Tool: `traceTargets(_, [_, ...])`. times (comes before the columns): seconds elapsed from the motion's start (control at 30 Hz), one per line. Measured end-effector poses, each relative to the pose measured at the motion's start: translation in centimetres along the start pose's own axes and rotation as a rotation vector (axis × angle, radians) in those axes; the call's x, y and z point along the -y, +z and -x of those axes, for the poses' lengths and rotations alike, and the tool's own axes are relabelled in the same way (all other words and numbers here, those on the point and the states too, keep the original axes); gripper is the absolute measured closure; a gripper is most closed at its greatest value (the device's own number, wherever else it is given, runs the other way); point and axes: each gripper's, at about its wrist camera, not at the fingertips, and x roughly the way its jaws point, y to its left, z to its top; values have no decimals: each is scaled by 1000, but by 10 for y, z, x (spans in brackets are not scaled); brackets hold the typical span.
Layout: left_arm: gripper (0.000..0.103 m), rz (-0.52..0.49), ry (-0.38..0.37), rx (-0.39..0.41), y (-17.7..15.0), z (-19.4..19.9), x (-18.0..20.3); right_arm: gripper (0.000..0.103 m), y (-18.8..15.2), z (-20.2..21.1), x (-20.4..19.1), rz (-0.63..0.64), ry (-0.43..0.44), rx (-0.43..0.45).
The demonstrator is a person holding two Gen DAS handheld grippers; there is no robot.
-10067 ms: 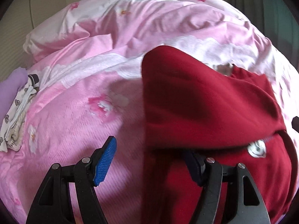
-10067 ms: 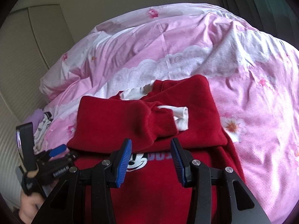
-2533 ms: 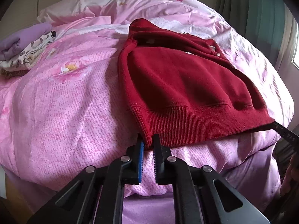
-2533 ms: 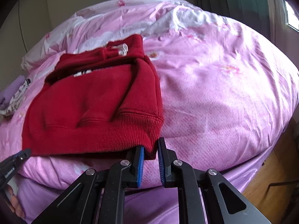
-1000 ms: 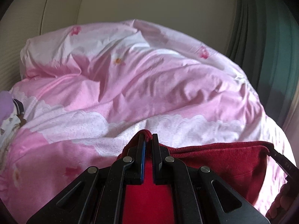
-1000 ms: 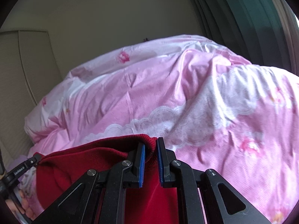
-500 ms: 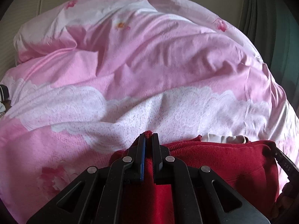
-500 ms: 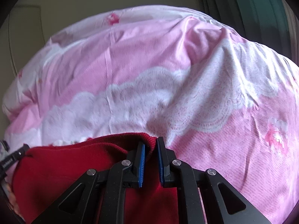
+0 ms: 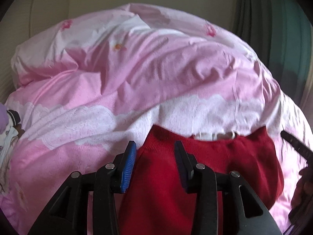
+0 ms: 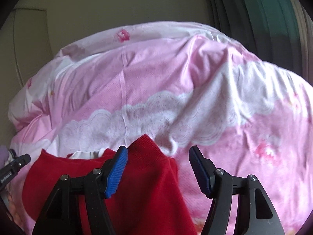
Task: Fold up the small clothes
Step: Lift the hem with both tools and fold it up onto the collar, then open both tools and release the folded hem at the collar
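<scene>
Both grippers, the left gripper (image 9: pixel 155 157) and the right gripper (image 10: pixel 158 166), were opening their jaws with the red sweater (image 9: pixel 225 168) corners loose between the pads, probably to let its folded-over hem settle on the pink duvet (image 10: pixel 156 90).

Bedroom with a bed against a beige wall.
A rumpled pink floral duvet (image 9: pixel 148 74) covers the bed; teal curtains (image 10: pixel 273 15) hang at right, daylight falling across the bedding.
</scene>
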Motion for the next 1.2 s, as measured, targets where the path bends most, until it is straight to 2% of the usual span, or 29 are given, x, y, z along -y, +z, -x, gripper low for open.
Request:
traceTargets(0.17, [62, -69, -71, -138, -3, -26, 1, 37, -2, 1, 4, 47, 2, -24])
traceTargets(0.33, [52, -53, -94, -186, -1, -44, -4, 38, -5, -19, -2, 125, 20, -72])
traceTargets(0.4, [38, -42, -108, -200, 1, -50, -6, 38, -4, -32, -4, 139, 38, -102])
traceTargets(0.47, [36, -55, -94, -218, -1, -58, -4, 38, -5, -47, -6, 156, 49, -154])
traceTargets(0.5, [37, -62, -90, -228, -4, -63, -3, 43, -6, -52, -6, 157, 48, -168])
traceTargets(0.53, [43, -66, -83, -222, -6, -65, -3, 48, -8, -57, -5, 154, 51, -178])
traceTargets(0.57, [59, -73, -64, -211, -8, -66, -2, 73, -9, -59, -5, 153, 58, -184])
traceTargets(0.6, [64, -79, -69, -206, -10, -68, -1, 81, -12, -62, -5, 156, 57, -187])
traceTargets(0.67, [70, -81, -62, -201, -11, -71, 0, 87, -17, -61, -4, 159, 44, -153])
traceTargets(0.73, [73, -83, -47, -196, -10, -71, 1, 88, -18, -58, -4, 146, 37, -126])
traceTargets(0.83, [77, -29, -37, -165, -4, -67, -6, 90, -13, -54, 1, 102, 43, -92])
traceTargets(1.0, [81, 0, -6, -59, -5, -54, -9, 90, -4, -43, 1, 76, 42, -13])
traceTargets(1.2, [80, -4, 12, -86, -16, -70, -9, 88, -19, -72, 1, 76, 11, -88])
